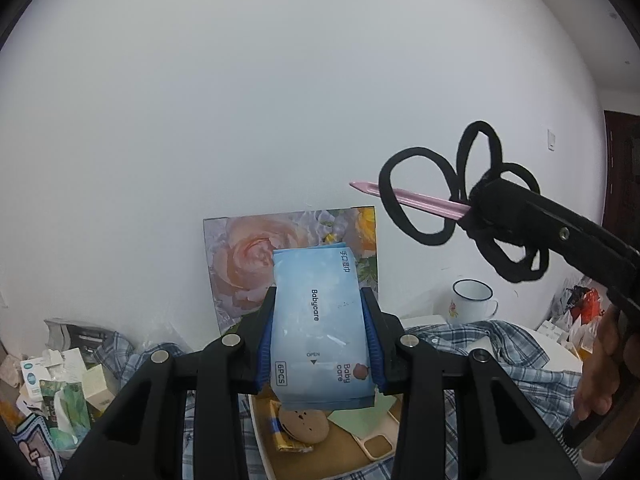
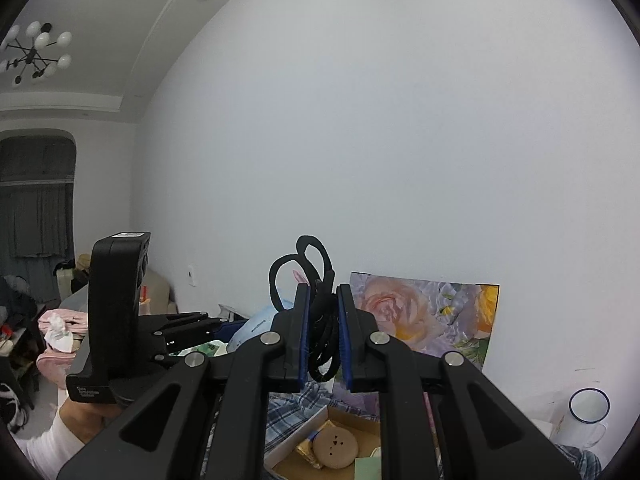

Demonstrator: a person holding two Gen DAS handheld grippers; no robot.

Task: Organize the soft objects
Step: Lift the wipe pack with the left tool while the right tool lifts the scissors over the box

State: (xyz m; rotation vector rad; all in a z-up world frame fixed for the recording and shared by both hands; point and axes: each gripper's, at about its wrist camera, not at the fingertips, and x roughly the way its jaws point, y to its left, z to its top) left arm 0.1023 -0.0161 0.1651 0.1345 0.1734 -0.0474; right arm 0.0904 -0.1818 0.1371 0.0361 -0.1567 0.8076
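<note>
My left gripper (image 1: 319, 295) is shut on a light blue pack of Babycare wet wipes (image 1: 320, 332), which stands upright between the blue pads, lifted above the box. In the right wrist view the same pack (image 2: 256, 324) shows at the tip of the left gripper (image 2: 216, 326). My right gripper (image 2: 323, 292) is shut on a bundle of black hair ties (image 2: 322, 332), with loops sticking out above and below the pads. From the left, the right gripper (image 1: 482, 200) is up in the air with the hair ties (image 1: 430, 241) and a pink pin (image 1: 420, 200) poking out through them.
Below lies a cardboard box (image 1: 256, 432) holding a round brown item (image 1: 304, 424) and a green card. A plaid shirt (image 1: 512, 344) spreads around it. A floral picture (image 1: 248, 256) leans on the wall, a white mug (image 1: 472, 300) stands to the right, and small boxes (image 1: 60, 384) are piled at left.
</note>
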